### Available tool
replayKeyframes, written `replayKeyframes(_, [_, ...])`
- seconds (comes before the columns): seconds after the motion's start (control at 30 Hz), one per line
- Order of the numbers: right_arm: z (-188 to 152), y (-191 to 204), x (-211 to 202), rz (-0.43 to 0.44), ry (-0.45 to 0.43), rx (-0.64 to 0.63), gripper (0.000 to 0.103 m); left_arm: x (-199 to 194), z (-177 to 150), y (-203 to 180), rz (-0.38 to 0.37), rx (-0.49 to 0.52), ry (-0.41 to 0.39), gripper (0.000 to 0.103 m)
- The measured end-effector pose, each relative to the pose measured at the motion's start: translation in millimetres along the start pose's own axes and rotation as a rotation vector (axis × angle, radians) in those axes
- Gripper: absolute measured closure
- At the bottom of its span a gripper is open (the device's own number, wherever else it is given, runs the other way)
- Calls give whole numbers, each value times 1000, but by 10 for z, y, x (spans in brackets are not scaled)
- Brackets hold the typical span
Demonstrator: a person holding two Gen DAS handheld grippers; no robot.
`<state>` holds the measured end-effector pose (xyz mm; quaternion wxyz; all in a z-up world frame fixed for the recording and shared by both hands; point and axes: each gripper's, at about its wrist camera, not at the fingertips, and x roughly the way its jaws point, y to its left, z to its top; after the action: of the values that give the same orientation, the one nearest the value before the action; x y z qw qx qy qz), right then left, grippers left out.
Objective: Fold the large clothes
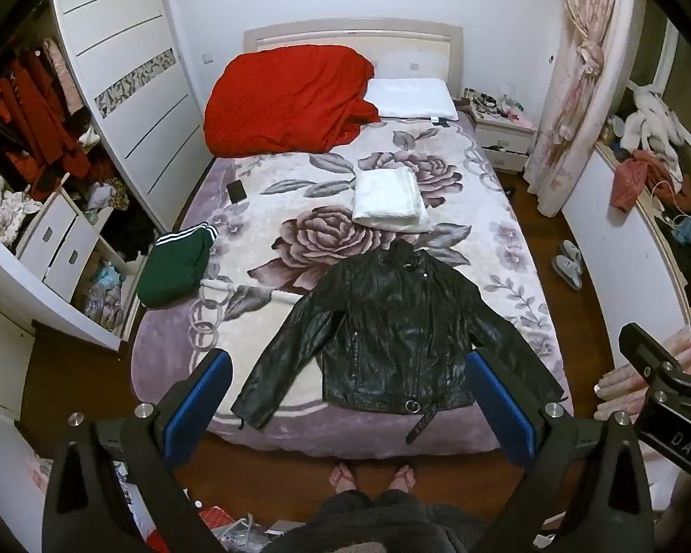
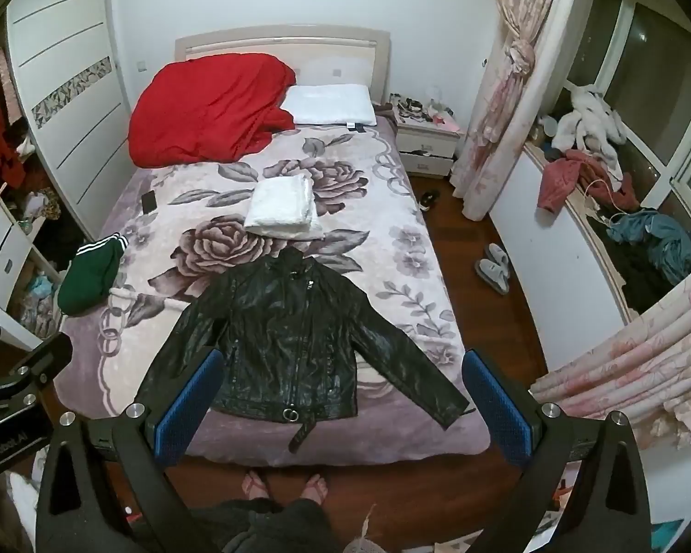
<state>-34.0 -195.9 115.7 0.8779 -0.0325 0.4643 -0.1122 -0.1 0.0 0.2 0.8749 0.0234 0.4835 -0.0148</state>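
Note:
A black leather jacket [image 1: 391, 336] [image 2: 290, 341] lies flat, front up, near the foot of the bed [image 1: 170, 368] [image 2: 391, 442], both sleeves spread outward and a belt strap hanging over the edge. My left gripper [image 1: 348, 368] hovers high above the foot of the bed, open wide, with nothing between its blue pads. My right gripper [image 2: 343, 368] is held just as high beside it, also open and empty. The right gripper's body [image 1: 668, 378] shows at the edge of the left wrist view. Neither gripper touches the jacket.
A folded white cloth [image 1: 389, 200], a folded green garment with white stripes [image 1: 177, 267], a phone [image 1: 236, 191], a red duvet [image 1: 290, 101] and a pillow [image 1: 410, 97] lie on the bed. A person's feet [image 1: 373, 477] stand at its foot. Slippers [image 2: 493, 267] lie on the floor to the right.

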Motion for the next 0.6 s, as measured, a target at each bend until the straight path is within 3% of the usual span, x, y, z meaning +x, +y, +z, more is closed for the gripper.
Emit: replayKeyframes(0.6, [142,103,-153,0,-11,-8,0,-106,165,-35,1,-2,-16,0])
